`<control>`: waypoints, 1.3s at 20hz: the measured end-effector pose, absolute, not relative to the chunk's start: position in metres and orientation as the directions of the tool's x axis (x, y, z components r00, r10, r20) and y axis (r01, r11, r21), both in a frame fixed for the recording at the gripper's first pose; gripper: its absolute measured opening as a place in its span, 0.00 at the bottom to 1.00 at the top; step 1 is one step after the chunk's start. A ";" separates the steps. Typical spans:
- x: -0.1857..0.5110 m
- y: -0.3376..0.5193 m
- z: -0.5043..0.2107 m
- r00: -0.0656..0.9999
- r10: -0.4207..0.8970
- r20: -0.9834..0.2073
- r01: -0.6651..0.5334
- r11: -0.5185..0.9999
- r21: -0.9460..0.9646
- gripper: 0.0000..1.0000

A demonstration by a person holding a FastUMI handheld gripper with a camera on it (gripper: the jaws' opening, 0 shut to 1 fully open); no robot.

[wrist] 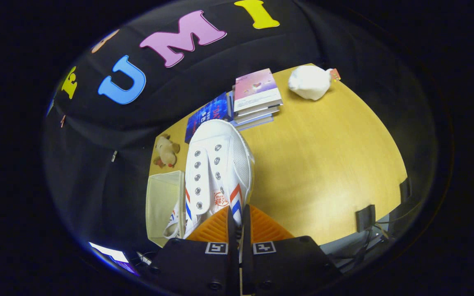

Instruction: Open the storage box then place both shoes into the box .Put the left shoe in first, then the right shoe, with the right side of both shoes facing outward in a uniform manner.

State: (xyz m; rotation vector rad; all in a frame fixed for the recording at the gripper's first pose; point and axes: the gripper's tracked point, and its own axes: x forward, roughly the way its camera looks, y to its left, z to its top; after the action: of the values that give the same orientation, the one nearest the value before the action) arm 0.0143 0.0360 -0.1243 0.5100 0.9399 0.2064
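Table [327, 164]: smooth yellow wood-grain top, rounded at the far edge, bordered by the booth's black cloth wall [109, 172].

Shoe [216, 168]: white canvas sneaker with red and blue side stripes, metal eyelets, no laces, and a mesh-textured side panel. It is held lifted, toe pointing away, directly ahead of the fingers. The heel-end collar sits between the fingers.

Gripper [235, 220]: the two ribbed, wedge-shaped fingers are drawn nearly together, leaving a narrow slot, and are clamped on the rear edge of the shoe.

Storage box [163, 201]: pale, translucent, rectangular, just to the left of the held shoe at the near table edge. A second shoe [176, 220] of matching white with red and blue stripes lies inside it, partly hidden by the held shoe.

Books [257, 96]: a stack with a pink glossy cover on top, beyond the toe of the shoe; a blue-covered book [206, 115] lies flat beside it.

White object [310, 81]: soft, rounded lump near the far table edge, well apart from the shoe.

Plush toy [166, 151]: small, tan, fuzzy, beyond the box.
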 end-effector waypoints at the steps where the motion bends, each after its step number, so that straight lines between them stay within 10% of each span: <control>1: 0.012 0.053 -0.121 0.579 0.400 -0.710 0.047 0.854 0.519 0.07; 26: -0.015 0.238 -0.190 0.399 0.406 -0.822 0.109 0.869 0.482 0.11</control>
State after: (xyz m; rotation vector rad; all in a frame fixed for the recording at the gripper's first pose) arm -0.0153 0.2378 -0.1899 0.5105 1.1580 0.1988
